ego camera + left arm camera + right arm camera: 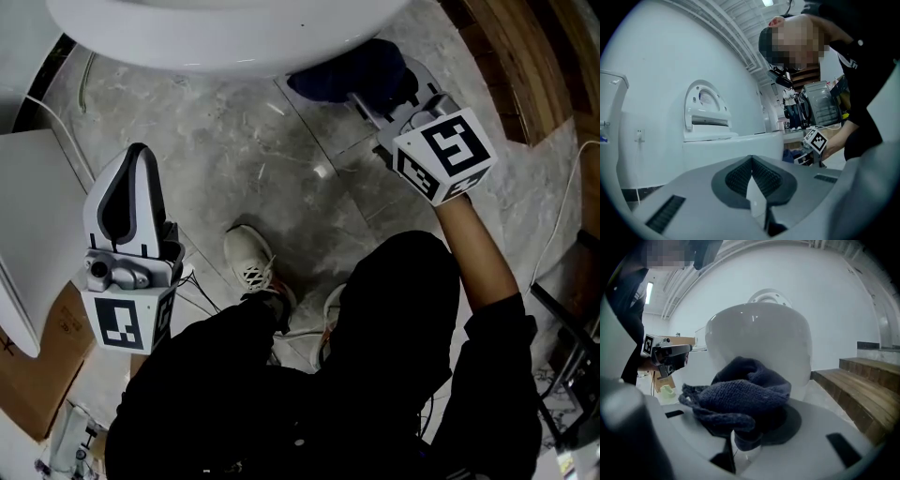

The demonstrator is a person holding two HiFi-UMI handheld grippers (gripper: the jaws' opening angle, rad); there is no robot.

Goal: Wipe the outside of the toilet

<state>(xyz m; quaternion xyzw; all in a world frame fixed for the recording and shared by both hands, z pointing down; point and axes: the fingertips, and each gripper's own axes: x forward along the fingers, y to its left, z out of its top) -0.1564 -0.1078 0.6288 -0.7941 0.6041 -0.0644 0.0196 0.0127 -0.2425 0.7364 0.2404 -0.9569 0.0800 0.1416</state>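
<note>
Right hand-held gripper point(743, 430) holds a bunched dark blue cloth point(736, 394) just beside the toilet point(759, 338).
The toilet bowl is glossy, white and rounded, standing on the grey marbled floor point(234, 159); the left hand-held gripper point(137, 164), jaws together and empty, hangs well apart.

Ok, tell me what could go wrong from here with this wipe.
1. The dark cloth is bunched in the right tool, with loose folds hanging out; dragged over the toilet bowl it may pull free or wipe unevenly.
2. A white cable lies by the person's shoes; a shuffle round the bowl could snag it.
3. The wooden steps stand close beside the bowl, so the tool could knock them.
</note>
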